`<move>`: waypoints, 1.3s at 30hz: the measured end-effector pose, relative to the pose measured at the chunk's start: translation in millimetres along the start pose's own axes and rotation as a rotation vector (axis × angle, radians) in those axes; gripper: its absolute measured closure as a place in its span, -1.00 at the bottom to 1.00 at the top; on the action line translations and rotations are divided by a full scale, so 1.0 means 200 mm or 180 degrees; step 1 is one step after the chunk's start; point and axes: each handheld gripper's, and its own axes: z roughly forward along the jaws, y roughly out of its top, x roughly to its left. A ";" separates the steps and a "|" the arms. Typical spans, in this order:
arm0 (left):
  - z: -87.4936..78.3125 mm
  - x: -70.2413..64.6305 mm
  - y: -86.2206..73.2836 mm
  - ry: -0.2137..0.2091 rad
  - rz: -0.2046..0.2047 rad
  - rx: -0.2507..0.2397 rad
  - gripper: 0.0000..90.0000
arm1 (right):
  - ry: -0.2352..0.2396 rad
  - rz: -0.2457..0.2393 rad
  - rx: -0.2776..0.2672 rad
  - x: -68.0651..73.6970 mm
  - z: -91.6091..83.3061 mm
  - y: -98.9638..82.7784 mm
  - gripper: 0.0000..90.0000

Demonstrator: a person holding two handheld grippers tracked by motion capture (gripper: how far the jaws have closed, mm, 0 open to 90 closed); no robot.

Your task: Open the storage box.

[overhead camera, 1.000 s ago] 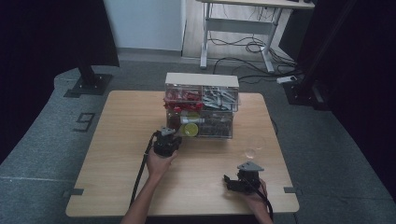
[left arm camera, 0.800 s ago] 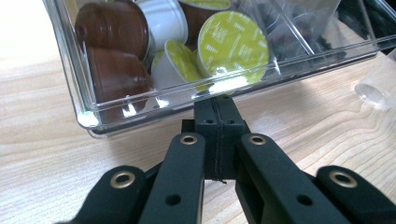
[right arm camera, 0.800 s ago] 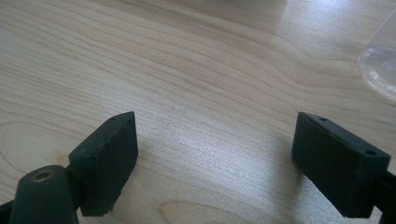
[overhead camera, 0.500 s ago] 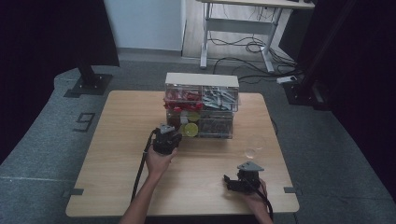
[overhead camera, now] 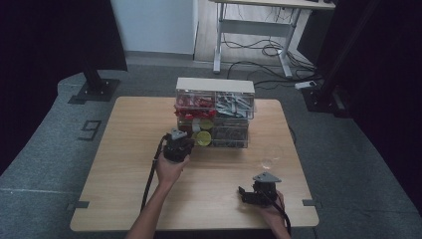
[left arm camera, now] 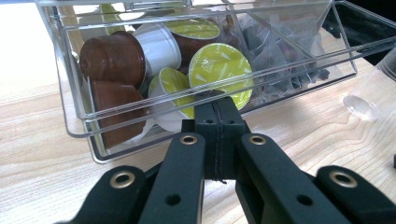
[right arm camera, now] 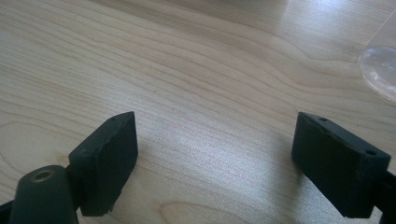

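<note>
Clear drawer of coffee capsules slid out slightly; my left claw clamps its front lip, right claw gapes idle over bench.

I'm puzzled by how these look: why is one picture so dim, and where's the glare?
The high view is dim, its surroundings nearly black. The left gripper view has washed-out glare at upper left beside the clear drawer. The right gripper view shows a soft sheen on the table.
</note>
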 end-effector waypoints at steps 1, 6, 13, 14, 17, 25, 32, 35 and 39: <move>0.00 0.00 0.00 0.0000 0.0002 -0.0002 1.00 | 0.0001 0.0001 0.0001 0.00 0.00 0.00 -0.68; -0.01 0.00 0.03 -0.0001 0.0007 -0.0030 1.00 | 0.0001 0.0005 0.0003 0.00 0.00 0.00 -0.68; -0.02 0.00 0.05 -0.0001 0.0002 -0.0039 1.00 | 0.0000 0.0006 0.0003 0.00 0.00 0.00 -0.68; -0.02 0.01 0.05 0.0016 0.0011 -0.0036 1.00 | 0.0001 0.0007 0.0003 0.00 0.00 0.00 -0.68; -0.02 0.01 0.06 0.0020 0.0000 -0.0054 1.00 | 0.0001 0.0006 0.0002 0.00 0.00 0.00 -0.68; -0.03 0.01 0.08 0.0049 0.0008 -0.0073 1.00 | 0.0001 0.0007 0.0003 0.00 0.00 0.00 -0.68; -0.03 0.01 0.11 0.0063 0.0017 -0.0104 1.00 | 0.0004 0.0008 0.0002 0.00 0.00 0.00 -0.68; -0.04 0.01 0.13 0.0055 -0.0003 -0.0133 1.00 | 0.0005 0.0008 0.0002 0.00 0.00 0.00 -0.68; -0.04 0.01 0.15 0.0063 0.0004 -0.0145 1.00 | 0.0005 0.0004 0.0001 0.00 0.00 0.00 -0.68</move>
